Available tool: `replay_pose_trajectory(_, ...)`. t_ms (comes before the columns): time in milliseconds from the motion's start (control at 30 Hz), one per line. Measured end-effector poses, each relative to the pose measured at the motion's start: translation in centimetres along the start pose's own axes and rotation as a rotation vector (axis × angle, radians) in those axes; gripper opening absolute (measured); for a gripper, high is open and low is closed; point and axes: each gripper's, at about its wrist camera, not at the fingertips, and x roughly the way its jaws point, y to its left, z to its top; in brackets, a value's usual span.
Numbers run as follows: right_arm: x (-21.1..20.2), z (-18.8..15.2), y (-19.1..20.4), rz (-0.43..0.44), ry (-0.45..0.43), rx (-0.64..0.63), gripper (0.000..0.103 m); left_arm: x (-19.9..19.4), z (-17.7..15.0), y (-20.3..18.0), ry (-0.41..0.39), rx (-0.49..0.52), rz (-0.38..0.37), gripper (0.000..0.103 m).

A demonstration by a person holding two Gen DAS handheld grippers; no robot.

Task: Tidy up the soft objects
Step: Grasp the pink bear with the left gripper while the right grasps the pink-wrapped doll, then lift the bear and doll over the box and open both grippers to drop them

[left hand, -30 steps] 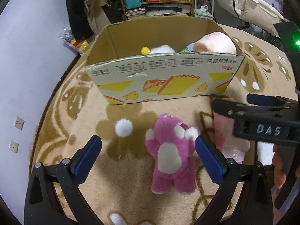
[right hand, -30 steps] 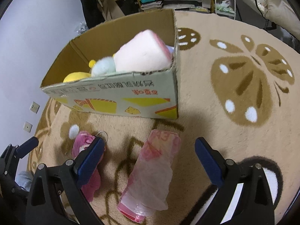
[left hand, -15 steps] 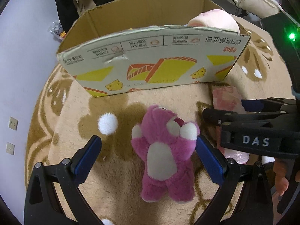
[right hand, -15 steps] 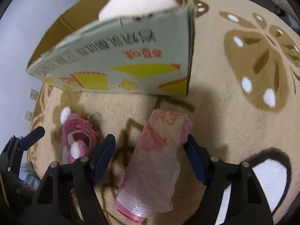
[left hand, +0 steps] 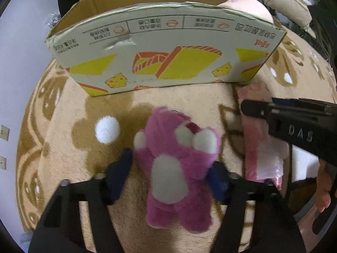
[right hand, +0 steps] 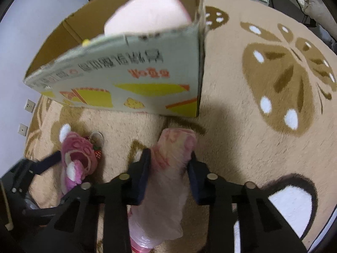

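Note:
A pink plush bear (left hand: 179,164) with white belly and paws lies on the rug, and my left gripper (left hand: 170,168) has closed on its body. The bear also shows in the right wrist view (right hand: 76,160). A pink roll in a clear plastic bag (right hand: 168,172) lies to its right, and my right gripper (right hand: 169,164) has closed on it; the roll also shows in the left wrist view (left hand: 261,149). An open cardboard box (left hand: 168,48) stands just beyond both, holding a large pale pink plush (right hand: 147,14) and other toys.
The beige rug with brown butterfly patterns (right hand: 284,80) spreads to the right. A pale wall with sockets (right hand: 29,105) is on the left. Shelves and bedding (left hand: 284,0) stand behind the box.
Both grippers came down and forward and closed: the left on the pink bear, the right on the bagged pink roll. The box looms closer.

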Motion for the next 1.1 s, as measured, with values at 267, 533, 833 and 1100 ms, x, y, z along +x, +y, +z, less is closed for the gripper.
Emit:
replay_pose_trajectory(267,-3.3,-0.3,0.9,0.032,-0.121,-0.045,0.019,-1.8,-1.0,0.1,-0.078,-0.032,0.009,0.033)
replay_pose_trajectory(533,-7.3,-0.3,0.9,0.039,-0.243,-0.067,0.017,-4.3,-1.8,1.2,-0.139,-0.088,0.037,0.029)
replay_pose_trajectory(833,-10.8,-0.3,2.2,0.046,-0.390,-0.101,0.017,-7.4,-1.6,2.6,-0.277,-0.138,0.075,0.029)
replay_pose_trajectory(1100,-13.7,0.3,2.8,0.055,-0.485,-0.114,0.017,-10.4,-1.1,2.9,-0.405,-0.132,0.113,0.029)
